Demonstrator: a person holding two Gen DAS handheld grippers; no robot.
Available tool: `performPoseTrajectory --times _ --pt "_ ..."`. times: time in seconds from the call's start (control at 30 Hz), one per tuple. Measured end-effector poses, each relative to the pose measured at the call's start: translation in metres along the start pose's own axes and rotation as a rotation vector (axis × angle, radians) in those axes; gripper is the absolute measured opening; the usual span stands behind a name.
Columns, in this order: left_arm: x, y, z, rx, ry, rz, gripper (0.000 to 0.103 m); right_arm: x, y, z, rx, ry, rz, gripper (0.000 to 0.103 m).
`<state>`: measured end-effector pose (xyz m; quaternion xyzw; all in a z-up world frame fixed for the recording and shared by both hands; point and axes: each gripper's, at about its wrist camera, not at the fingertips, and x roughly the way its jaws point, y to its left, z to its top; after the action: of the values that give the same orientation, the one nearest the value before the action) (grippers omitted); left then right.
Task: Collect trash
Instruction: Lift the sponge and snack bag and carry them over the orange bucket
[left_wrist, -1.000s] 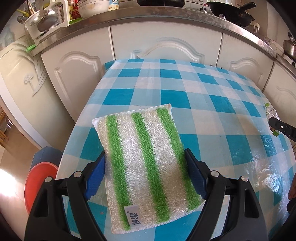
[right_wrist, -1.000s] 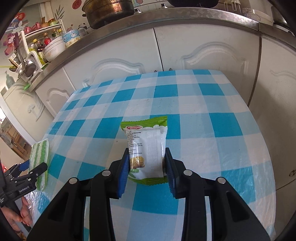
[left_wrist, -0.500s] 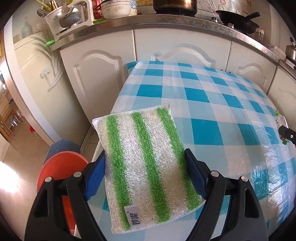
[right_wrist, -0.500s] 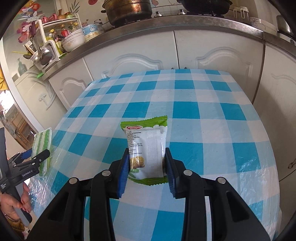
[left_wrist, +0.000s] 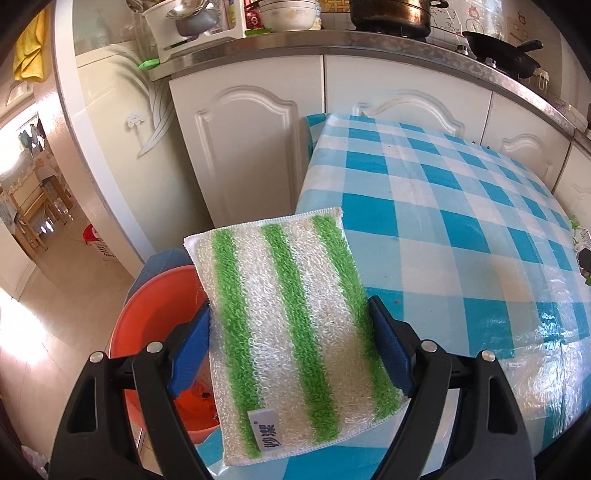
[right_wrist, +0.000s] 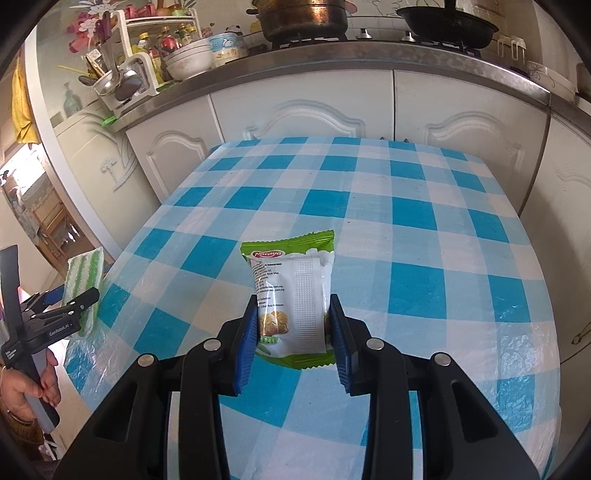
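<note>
The left gripper (left_wrist: 291, 354) clamps a flat rectangular scrubbing pad (left_wrist: 291, 332) by its two long edges, its blue pads (left_wrist: 190, 352) pressed against the sides with the jaws spread wide to fit it. The pad is a looped, shaggy weave, white with three green stripes running lengthwise, a stitched white hem and a small grey label with two characters at its near corner, toward 7 o'clock. It tilts a little, its far end leaning to 11 o'clock. It hangs in the air over the left edge of the table (left_wrist: 461, 229), its left half above an orange basin (left_wrist: 155, 317) on the floor at 8 o'clock. The basin's far rim overlaps a blue container (left_wrist: 162, 260) behind it.

The right gripper (right_wrist: 293, 332) is nearly closed on a small snack packet (right_wrist: 291, 291), pinching its lower sides. The packet stands upright between the fingers, green along the top and bottom seams, with a red logo under the top seam, a white back panel of fine print, a crimped centre seam and a picture of round golden snacks low on the left. It is held above the blue-and-white checked cloth, near the table's middle. In this view the left gripper (right_wrist: 79, 291) and its pad show at 9 o'clock, off the table's edge, with a hand (right_wrist: 26, 387) on the handle.
</note>
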<state>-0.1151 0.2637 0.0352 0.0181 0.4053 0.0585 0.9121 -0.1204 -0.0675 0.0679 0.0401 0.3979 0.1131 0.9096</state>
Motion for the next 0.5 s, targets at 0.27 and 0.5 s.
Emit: performPoseTrajectory --times 0.27,0.5 --pt "-0.013 0.044 -0.015 -0.055 0.003 0.029 0.081 -0.007 0.045 0.004 -0.085 -0.004 0.037 0.037" --pt "-0.019 0.084 -0.029 -0.118 0.007 0.053 0.081 -0.009 0.093 0.01 -0.161 0.004 0.092 0.037"
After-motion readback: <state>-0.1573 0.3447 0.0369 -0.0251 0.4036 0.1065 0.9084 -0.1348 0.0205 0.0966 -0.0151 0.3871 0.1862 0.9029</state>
